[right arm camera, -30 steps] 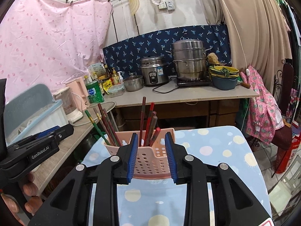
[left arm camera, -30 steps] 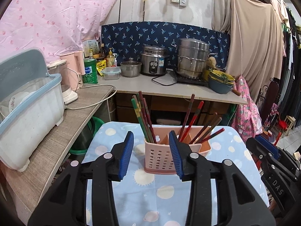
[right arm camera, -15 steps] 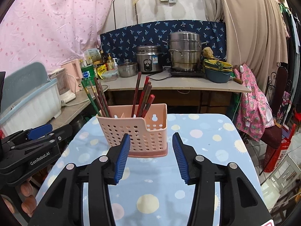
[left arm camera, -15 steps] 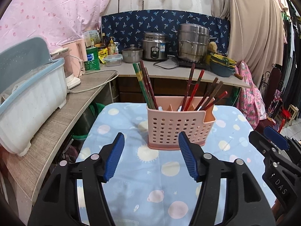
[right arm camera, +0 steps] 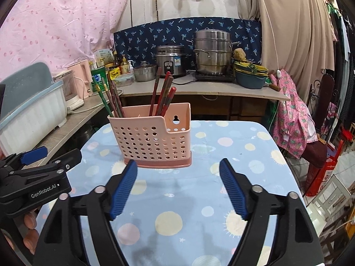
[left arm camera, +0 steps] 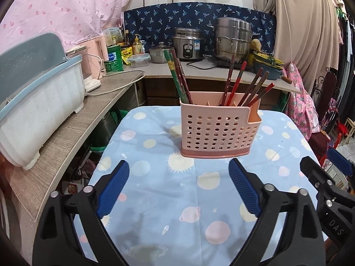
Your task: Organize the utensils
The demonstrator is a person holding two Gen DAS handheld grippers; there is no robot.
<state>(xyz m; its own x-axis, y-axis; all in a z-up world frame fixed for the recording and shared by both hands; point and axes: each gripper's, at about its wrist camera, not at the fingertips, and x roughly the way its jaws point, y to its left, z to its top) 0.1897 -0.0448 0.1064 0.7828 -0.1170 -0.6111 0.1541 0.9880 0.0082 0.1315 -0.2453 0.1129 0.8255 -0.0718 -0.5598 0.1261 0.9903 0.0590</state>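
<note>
A pink perforated utensil holder (left arm camera: 218, 128) stands upright on the blue planet-print tablecloth (left arm camera: 177, 199); it also shows in the right wrist view (right arm camera: 155, 137). Several chopsticks stand in it: a green and dark red bunch (left arm camera: 177, 77) in the left compartment, red and brown ones (left arm camera: 246, 86) to the right. My left gripper (left arm camera: 178, 188) is open and empty, short of the holder. My right gripper (right arm camera: 177, 186) is open and empty, also in front of the holder.
A grey-white dish rack (left arm camera: 37, 110) sits on the wooden counter (left arm camera: 73, 133) at left. The back counter holds a rice cooker (left arm camera: 188, 44), steel steamer pot (left arm camera: 233, 40), bottles and bowls. A chair with pink cloth (right arm camera: 295, 122) stands at right.
Both grippers have pulled back from the holder and opened wider. The holder now stands free ahead of the fingertips.
</note>
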